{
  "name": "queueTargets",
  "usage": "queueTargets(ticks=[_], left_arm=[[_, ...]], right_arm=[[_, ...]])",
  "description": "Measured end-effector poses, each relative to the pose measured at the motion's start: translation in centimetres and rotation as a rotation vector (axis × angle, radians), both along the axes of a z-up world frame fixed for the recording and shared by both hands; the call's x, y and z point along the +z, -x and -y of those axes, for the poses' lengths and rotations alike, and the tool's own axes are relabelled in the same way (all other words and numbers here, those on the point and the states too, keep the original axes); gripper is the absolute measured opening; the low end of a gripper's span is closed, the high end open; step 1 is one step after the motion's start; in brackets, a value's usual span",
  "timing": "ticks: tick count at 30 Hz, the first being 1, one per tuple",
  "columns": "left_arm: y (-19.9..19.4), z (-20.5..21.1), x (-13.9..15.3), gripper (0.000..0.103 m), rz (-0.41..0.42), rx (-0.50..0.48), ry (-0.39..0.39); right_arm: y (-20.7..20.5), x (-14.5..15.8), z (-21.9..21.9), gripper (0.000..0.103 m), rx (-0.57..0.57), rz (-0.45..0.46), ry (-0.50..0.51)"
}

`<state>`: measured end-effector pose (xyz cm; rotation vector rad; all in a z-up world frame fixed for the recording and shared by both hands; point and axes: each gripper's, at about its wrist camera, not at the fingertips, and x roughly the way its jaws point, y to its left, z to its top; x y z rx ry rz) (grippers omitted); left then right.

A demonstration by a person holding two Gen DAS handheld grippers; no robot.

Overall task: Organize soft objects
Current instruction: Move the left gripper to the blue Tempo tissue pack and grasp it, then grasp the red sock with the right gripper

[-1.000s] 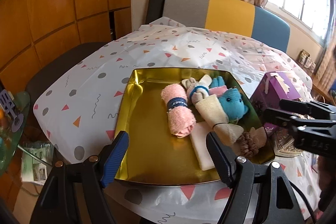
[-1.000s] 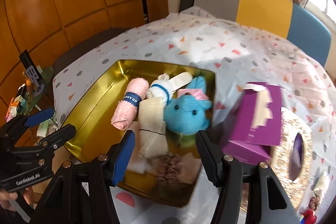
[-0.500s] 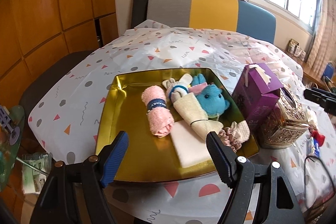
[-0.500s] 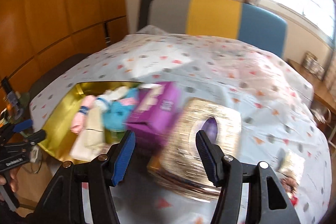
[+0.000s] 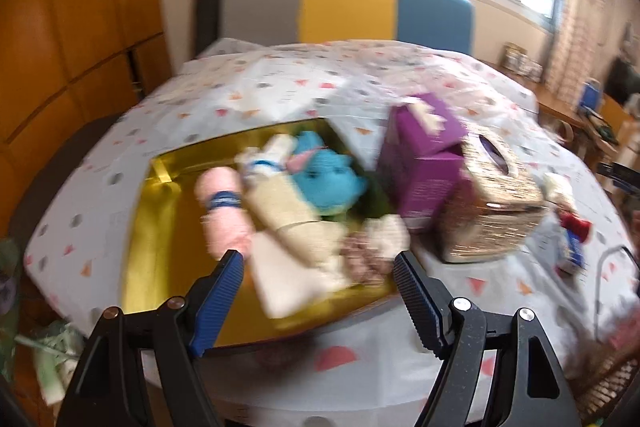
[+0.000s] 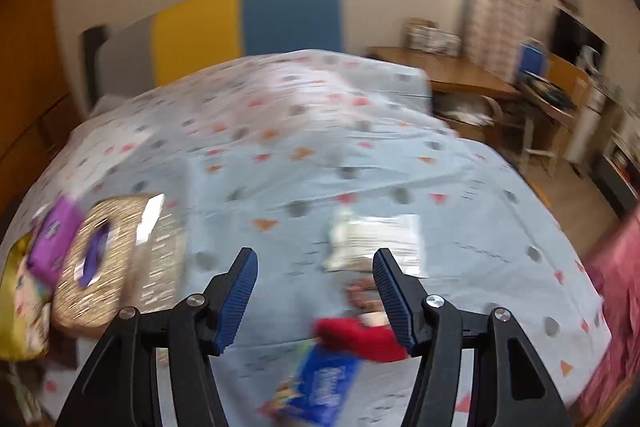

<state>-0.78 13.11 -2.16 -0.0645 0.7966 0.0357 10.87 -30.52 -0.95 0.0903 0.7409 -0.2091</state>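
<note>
In the blurred left wrist view, a gold tray (image 5: pixel 152 227) holds a rolled pink towel (image 5: pixel 224 211), a beige roll (image 5: pixel 288 219), a blue plush toy (image 5: pixel 328 179), a white cloth (image 5: pixel 288 287) and a scrunchie (image 5: pixel 364 259). My left gripper (image 5: pixel 318 263) is open and empty above the tray's near edge. My right gripper (image 6: pixel 314 263) is open and empty over the tablecloth. Just past its fingers lie a pale soft packet (image 6: pixel 372 243) and a small red-clothed doll (image 6: pixel 360 331).
A purple box (image 5: pixel 420 163) and a gold tissue box (image 5: pixel 492 203) stand right of the tray; both show at the left of the right wrist view (image 6: pixel 112 259). A blue packet (image 6: pixel 320 387) lies near the table's front edge. A striped chair (image 5: pixel 344 7) stands behind.
Both grippers have swung to the right. The right one has left the tray and now faces the right half of the table. Both stay open.
</note>
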Motion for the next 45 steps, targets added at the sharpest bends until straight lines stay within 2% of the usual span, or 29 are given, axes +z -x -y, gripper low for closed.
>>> queueTargets(ticks=[5,7,9,14,18,23,26,27,30,33,35,37,45], left_arm=[[-1.0,4.9,0.3,0.076,-0.015,-0.184,-0.005],[-1.5,7.3,0.2,0.07,-0.028,-0.251,-0.022],[-2.1,10.0,-0.1,0.064,-0.049,-0.318,-0.043],[-2.8,17.2,-1.1,0.056,-0.096,-0.508,-0.064],[-3.8,22.7,-2.2,0.056,-0.14,-0.624,-0.055],[-6.3,28.1,-3.9,0.057,-0.211,-0.684,-0.018],[-7.9,30.5,-4.6,0.067,-0.229,-0.701,0.003],[-8.5,31.4,-4.8,0.076,-0.234,-0.698,-0.004],[-9.6,33.5,-5.5,0.078,-0.247,-0.709,-0.003],[-10.9,35.7,-7.0,0.079,-0.265,-0.716,-0.035],[-11.7,36.6,-8.2,0.076,-0.289,-0.704,-0.07],[-12.1,36.8,-9.2,0.055,-0.313,-0.71,-0.07],[-9.9,31.4,-9.7,0.054,-0.302,-0.69,-0.015]], right_arm=[[2.0,-1.5,8.4,0.061,-0.336,0.047,-0.07],[2.8,-2.3,11.0,0.061,-0.435,0.02,-0.155],[3.3,-2.6,12.4,0.061,-0.48,0.028,-0.219],[3.2,-4.0,13.0,0.061,-0.457,-0.037,-0.306],[2.8,-4.9,12.6,0.061,-0.448,-0.087,-0.326],[2.5,-5.8,12.8,0.061,-0.442,-0.12,-0.381],[2.4,-6.1,13.0,0.061,-0.435,-0.132,-0.404],[2.4,-6.2,13.0,0.061,-0.433,-0.135,-0.412],[2.1,-6.4,12.8,0.061,-0.421,-0.148,-0.417],[2.0,-6.4,12.7,0.061,-0.411,-0.151,-0.422],[1.8,-6.6,12.6,0.061,-0.406,-0.16,-0.423],[1.5,-6.8,12.4,0.061,-0.388,-0.173,-0.425],[-0.8,-8.6,9.9,0.061,-0.213,-0.279,-0.477]])
